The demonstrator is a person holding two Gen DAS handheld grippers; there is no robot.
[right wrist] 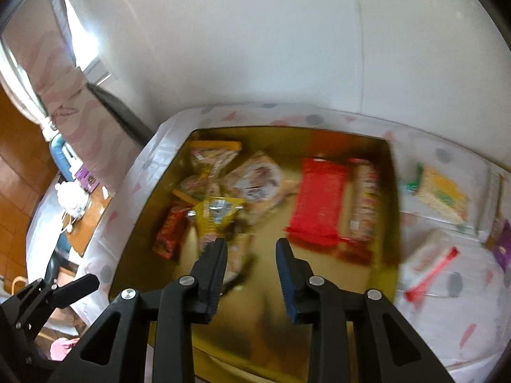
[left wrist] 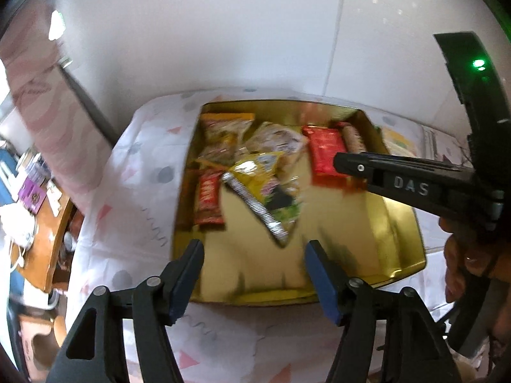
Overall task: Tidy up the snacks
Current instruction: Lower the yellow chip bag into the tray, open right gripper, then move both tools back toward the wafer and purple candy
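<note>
A gold tin box (left wrist: 405,245) (right wrist: 137,255) sits on a table with a patterned cloth. Several snack packs lie in it: a yellow pack (left wrist: 265,188) (right wrist: 214,220), a red pack (left wrist: 325,156) (right wrist: 319,204), a small red bar (left wrist: 209,201) (right wrist: 169,233), clear cookie packs (left wrist: 278,140) (right wrist: 255,178) and a biscuit roll (right wrist: 364,204). My left gripper (left wrist: 254,265) is open and empty over the box's near edge. My right gripper (right wrist: 252,252) is open and empty above the box floor; in the left wrist view its fingers (left wrist: 357,164) appear over the red pack.
On the cloth right of the box lie a yellow-green wafer pack (right wrist: 440,194), a white pack with a red strip (right wrist: 428,261) and a purple pack (right wrist: 503,245). A white wall stands behind. A wooden side table (left wrist: 41,223) with clutter is at the left.
</note>
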